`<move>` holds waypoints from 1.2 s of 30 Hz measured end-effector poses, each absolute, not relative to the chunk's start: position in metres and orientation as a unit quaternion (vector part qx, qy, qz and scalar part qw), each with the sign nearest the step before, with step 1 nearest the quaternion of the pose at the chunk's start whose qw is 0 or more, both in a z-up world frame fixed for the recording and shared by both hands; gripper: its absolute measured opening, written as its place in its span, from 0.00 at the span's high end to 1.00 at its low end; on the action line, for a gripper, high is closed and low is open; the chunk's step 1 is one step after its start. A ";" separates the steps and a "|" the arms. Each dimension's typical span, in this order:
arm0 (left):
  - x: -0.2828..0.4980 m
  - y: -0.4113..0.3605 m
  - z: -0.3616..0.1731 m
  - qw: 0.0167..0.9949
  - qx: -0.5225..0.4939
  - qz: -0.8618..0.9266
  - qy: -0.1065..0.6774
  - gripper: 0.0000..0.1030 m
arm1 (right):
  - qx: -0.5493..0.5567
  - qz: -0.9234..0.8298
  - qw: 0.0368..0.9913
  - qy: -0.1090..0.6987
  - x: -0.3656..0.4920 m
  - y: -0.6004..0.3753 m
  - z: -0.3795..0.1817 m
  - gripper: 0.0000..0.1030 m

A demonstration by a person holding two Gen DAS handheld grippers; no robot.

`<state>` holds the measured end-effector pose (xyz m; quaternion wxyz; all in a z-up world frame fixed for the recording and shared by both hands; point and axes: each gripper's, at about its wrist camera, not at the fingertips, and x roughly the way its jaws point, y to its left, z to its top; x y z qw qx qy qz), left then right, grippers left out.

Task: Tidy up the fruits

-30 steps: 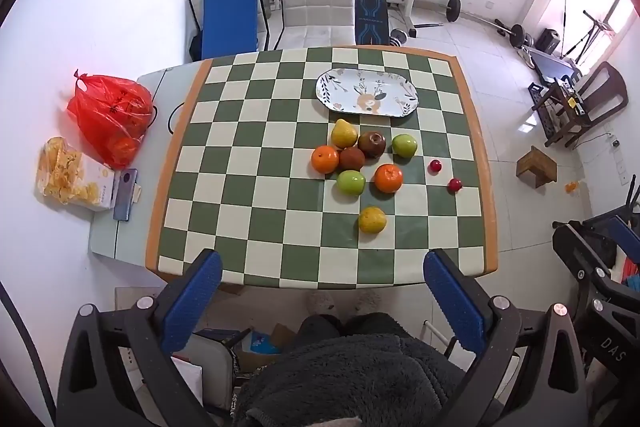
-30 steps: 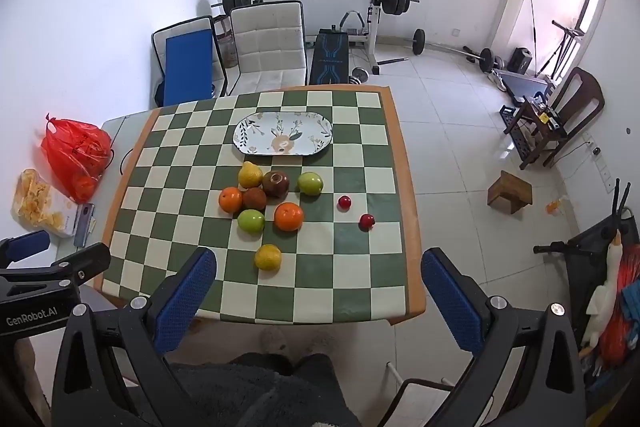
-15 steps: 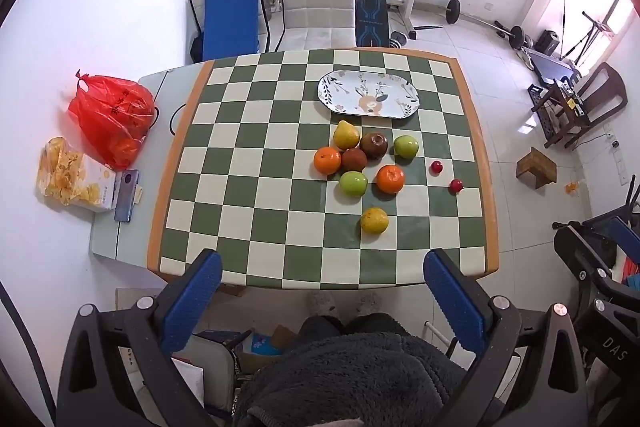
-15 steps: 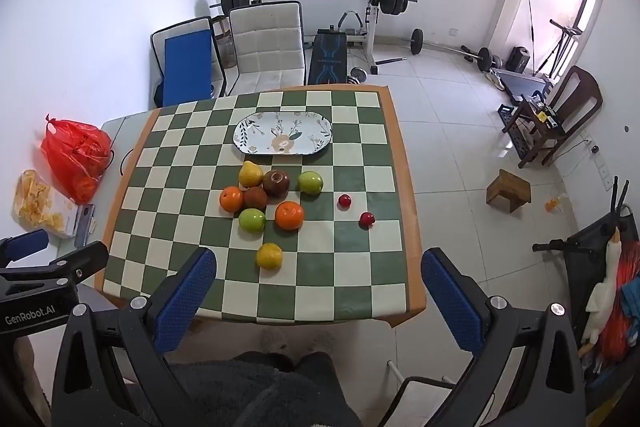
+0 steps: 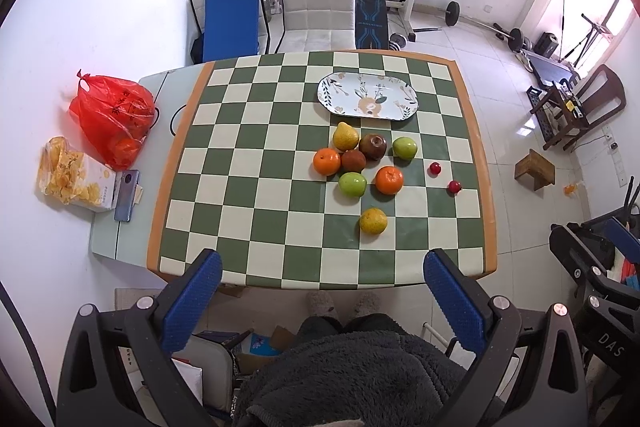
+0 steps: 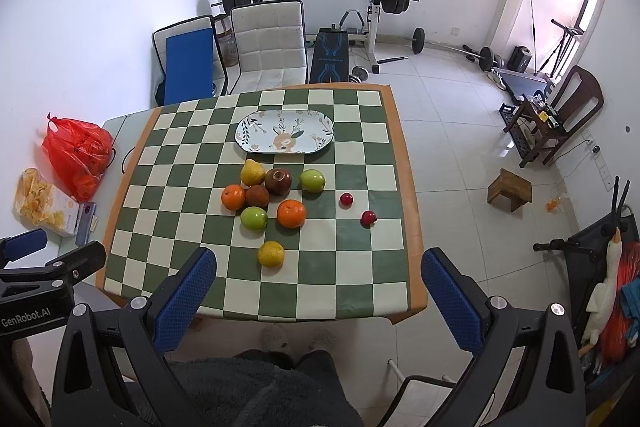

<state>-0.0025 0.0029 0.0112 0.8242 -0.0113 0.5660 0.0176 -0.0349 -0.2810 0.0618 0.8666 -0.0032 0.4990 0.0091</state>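
Desk (image 5: 240, 187) was checkered, plate (image 5: 368, 95) sat empty at the far side, and the fruit was all loose just in front of it: pear (image 5: 345, 136), oranges, apples, two tiny red ones off right. Both grippers, left (image 5: 322, 301) and right (image 6: 318, 297), hung high with fingers wide, holding nothing. I'd have started with the lone yellow fruit (image 5: 373, 221) nearest, squeezing gently so it didn't roll

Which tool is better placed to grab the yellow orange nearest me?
Probably the right tool: open, and the yellow orange lies just ahead of its gap. From the open left tool the fruit looks farther ahead. A close call.
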 end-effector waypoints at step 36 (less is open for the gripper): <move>-0.004 -0.001 0.014 0.825 -0.011 0.017 0.565 0.00 | -0.001 0.011 0.867 0.499 -0.044 -0.274 0.067 0.00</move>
